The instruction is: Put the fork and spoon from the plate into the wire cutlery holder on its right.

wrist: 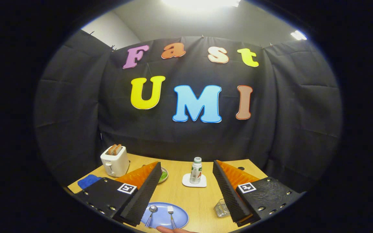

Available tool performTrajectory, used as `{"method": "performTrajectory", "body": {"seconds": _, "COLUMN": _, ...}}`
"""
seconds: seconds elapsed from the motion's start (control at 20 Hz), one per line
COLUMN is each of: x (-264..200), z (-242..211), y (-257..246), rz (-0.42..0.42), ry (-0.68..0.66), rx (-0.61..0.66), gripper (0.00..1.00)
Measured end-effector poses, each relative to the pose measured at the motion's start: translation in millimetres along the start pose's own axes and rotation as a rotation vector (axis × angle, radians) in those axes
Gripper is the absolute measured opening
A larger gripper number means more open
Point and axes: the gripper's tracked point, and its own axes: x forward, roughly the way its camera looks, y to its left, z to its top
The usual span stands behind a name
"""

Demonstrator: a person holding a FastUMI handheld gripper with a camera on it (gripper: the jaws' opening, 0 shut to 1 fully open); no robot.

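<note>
Two utensils, spoon (pixel 151 214), fork (pixel 171 216), blue plate (pixel 180 217), gripper (pixel 186 191) spread

One of each on the wooden table

One fork (pixel 171 216), one spoon (pixel 151 215), one plate (pixel 180 217), one wire cutlery holder (pixel 221 208), one bottle (pixel 196 170), one toaster (pixel 115 160).

A spoon (pixel 151 214) and fork (pixel 171 216) are lying side by side on the blue plate (pixel 179 215); the wire cutlery holder (pixel 221 208) is standing empty right of the plate.
</note>
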Motion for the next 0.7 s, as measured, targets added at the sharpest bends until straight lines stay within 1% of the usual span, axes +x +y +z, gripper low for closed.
{"method": "performTrajectory", "body": {"seconds": 0.2, "x": 4.9, "z": -17.5, "y": 1.3, "rz": -0.001, "ry": 0.058, "rx": -0.005, "gripper": 0.98}}
{"method": "performTrajectory", "body": {"seconds": 0.4, "x": 11.6, "z": -39.5, "y": 8.5, "rz": 0.016, "ry": 0.113, "rx": -0.023, "gripper": 0.98}}
{"method": "performTrajectory", "body": {"seconds": 0.55, "x": 13.6, "z": -63.6, "y": 14.5, "rz": 0.04, "ry": 0.201, "rx": -0.003, "gripper": 0.98}}
{"method": "performTrajectory", "body": {"seconds": 0.7, "x": 16.2, "z": -73.7, "y": 13.9, "rz": 0.039, "ry": 0.235, "rx": 0.006, "gripper": 0.98}}
